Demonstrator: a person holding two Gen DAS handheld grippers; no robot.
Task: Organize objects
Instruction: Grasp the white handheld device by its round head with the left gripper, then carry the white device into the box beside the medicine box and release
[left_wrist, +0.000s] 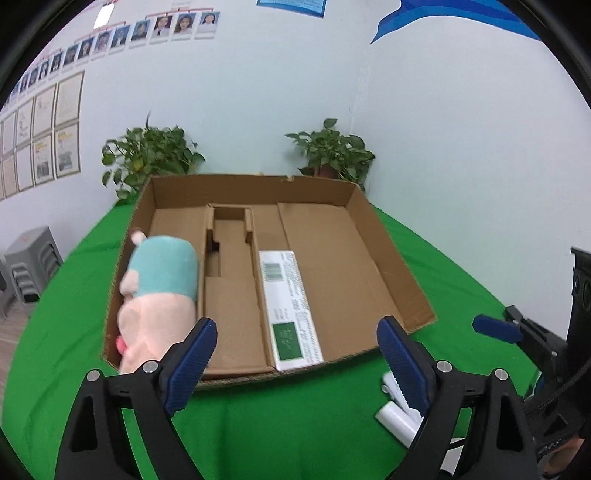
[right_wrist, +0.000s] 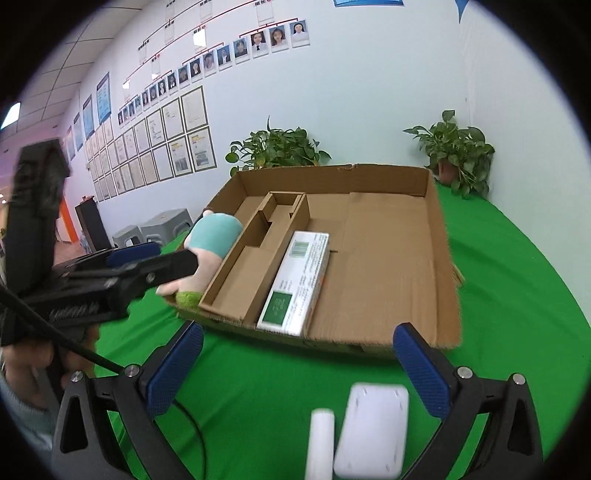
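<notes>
A shallow cardboard box (left_wrist: 388, 258) is set on the green-covered bench (left_wrist: 277, 424), its near wall close to the bench's near edge, so that it can be loaded from the front. Along the box's left wall a plush toy (left_wrist: 159, 295) is laid lengthwise in the narrow left compartment, which it fills; part of it is seen bulging over the near-left corner. It appears to have been put there because that slot suits its shape. Beside it, a cardboard insert (left_wrist: 229, 258) is left empty. Against the insert's right side a white and green carton (left_wrist: 290, 306) is laid flat, its end at the box's near wall; the divider is judged to keep it straight. The wide right part of the box floor is bare, presumably kept for what remains.

The left hand-held gripper (left_wrist: 295, 354) is held above the near wall with its jaws wide and nothing between them. The right hand-held gripper (right_wrist: 299, 369) is likewise spread wide and empty, aimed at the box's near-right corner.

Outside the box, near the bench's near edge, a white tube (right_wrist: 319, 443) and a flat white case (right_wrist: 373, 432) are lying side by side below the right jaws; they are judged to be the things not yet organized.
</notes>
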